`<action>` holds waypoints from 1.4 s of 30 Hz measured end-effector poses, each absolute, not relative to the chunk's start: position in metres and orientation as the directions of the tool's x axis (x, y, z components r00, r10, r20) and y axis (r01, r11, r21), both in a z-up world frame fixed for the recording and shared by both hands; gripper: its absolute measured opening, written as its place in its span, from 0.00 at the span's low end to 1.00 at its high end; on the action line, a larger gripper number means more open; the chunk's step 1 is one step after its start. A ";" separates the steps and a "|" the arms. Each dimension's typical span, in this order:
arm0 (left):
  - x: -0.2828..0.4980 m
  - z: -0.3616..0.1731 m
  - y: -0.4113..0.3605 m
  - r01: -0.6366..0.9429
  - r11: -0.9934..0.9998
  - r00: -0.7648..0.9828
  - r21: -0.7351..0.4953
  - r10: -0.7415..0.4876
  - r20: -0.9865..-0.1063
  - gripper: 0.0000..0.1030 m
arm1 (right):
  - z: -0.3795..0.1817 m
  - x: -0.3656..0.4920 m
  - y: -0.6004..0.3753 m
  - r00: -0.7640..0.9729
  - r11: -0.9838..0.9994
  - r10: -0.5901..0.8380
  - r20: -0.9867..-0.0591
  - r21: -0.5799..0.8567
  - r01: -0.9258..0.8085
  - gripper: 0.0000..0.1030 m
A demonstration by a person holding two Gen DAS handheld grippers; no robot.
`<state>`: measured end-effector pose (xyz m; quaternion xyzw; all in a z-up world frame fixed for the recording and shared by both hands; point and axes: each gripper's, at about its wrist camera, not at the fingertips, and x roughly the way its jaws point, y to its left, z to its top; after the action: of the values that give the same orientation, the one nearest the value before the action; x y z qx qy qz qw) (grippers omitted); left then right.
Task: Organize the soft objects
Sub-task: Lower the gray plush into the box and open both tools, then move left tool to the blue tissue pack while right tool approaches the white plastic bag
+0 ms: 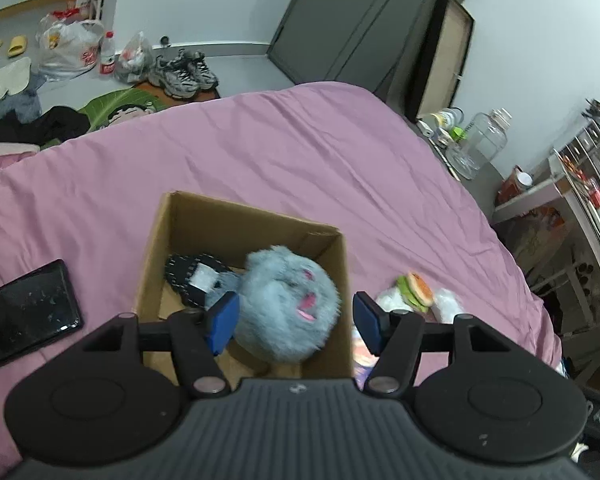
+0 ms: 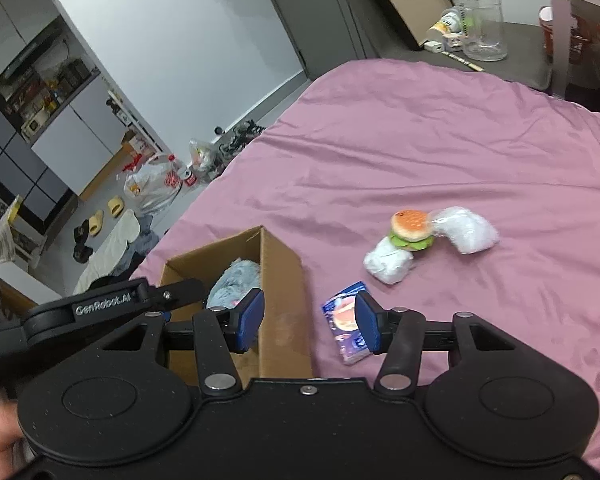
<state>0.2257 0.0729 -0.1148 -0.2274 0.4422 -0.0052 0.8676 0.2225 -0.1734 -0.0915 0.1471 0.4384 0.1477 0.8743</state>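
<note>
fluffy blue plush (image 1: 286,304) sits in the cardboard box (image 1: 156,240), against its right wall, dark slipper (image 1: 194,280) beside it. my left tongs (image 1: 296,320) hang wide and empty over the box. my right tongs (image 2: 310,320) also wide, empty, above the box's right wall. burger plush (image 2: 411,227), two white bundles (image 2: 388,261) and a tissue pack (image 2: 342,316) lie right on open pink bedsheet (image 2: 460,140); phone (image 1: 24,312) left.

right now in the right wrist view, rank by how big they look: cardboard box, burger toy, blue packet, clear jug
1. cardboard box, clearly largest
2. clear jug, though it sits far back, so its real size is unsure
3. blue packet and burger toy look about alike; the packet is nearer, so no ranking
</note>
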 end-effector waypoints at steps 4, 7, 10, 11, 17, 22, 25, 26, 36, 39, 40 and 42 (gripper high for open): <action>0.219 -0.106 0.054 -0.183 0.906 0.605 -0.382 -0.203 -0.770 0.59 | -0.089 0.219 -0.194 0.587 0.905 0.393 -0.708 0.410 -0.111 0.50; 0.217 -0.100 0.039 -0.169 0.914 0.602 -0.369 -0.201 -0.773 0.59 | -0.088 0.217 -0.210 0.596 0.897 0.400 -0.696 0.430 -0.100 0.51; 0.215 -0.094 0.024 -0.166 0.920 0.600 -0.355 -0.192 -0.777 0.59 | -0.089 0.217 -0.224 0.604 0.891 0.402 -0.688 0.446 -0.085 0.51; 0.215 -0.092 0.020 -0.166 0.921 0.600 -0.352 -0.189 -0.777 0.59 | -0.089 0.217 -0.230 0.607 0.887 0.405 -0.683 0.455 -0.080 0.51; 0.214 -0.085 -0.005 -0.178 0.927 0.605 -0.329 -0.161 -0.780 0.59 | -0.095 0.220 -0.259 0.618 0.869 0.421 -0.664 0.491 -0.065 0.51; 0.216 -0.086 -0.023 -0.200 0.928 0.601 -0.313 -0.137 -0.788 0.59 | -0.101 0.225 -0.278 0.615 0.856 0.434 -0.659 0.515 -0.051 0.53; 0.218 -0.090 -0.035 -0.209 0.931 0.589 -0.300 -0.125 -0.799 0.59 | -0.105 0.231 -0.288 0.614 0.844 0.444 -0.653 0.534 -0.042 0.55; 0.218 -0.092 -0.040 -0.212 0.932 0.584 -0.293 -0.120 -0.803 0.59 | -0.107 0.234 -0.291 0.614 0.842 0.446 -0.652 0.538 -0.040 0.56; 0.233 -0.107 -0.076 -0.227 0.943 0.558 -0.243 -0.079 -0.826 0.59 | -0.130 0.260 -0.309 0.609 0.811 0.469 -0.640 0.585 -0.010 0.56; 0.240 -0.115 -0.083 -0.235 0.945 0.547 -0.228 -0.065 -0.835 0.59 | -0.145 0.266 -0.309 0.595 0.813 0.484 -0.641 0.581 -0.036 0.60; 0.241 -0.118 -0.085 -0.238 0.946 0.543 -0.221 -0.059 -0.838 0.59 | -0.150 0.268 -0.308 0.586 0.812 0.491 -0.645 0.582 -0.041 0.60; 0.245 -0.126 -0.090 -0.238 0.950 0.534 -0.201 -0.045 -0.844 0.59 | -0.159 0.272 -0.307 0.577 0.813 0.497 -0.648 0.580 -0.051 0.60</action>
<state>0.2449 -0.0901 -0.1257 -0.1475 0.4794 0.0557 0.8633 0.2725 -0.3069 -0.1590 0.2594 0.4307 0.1614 0.8492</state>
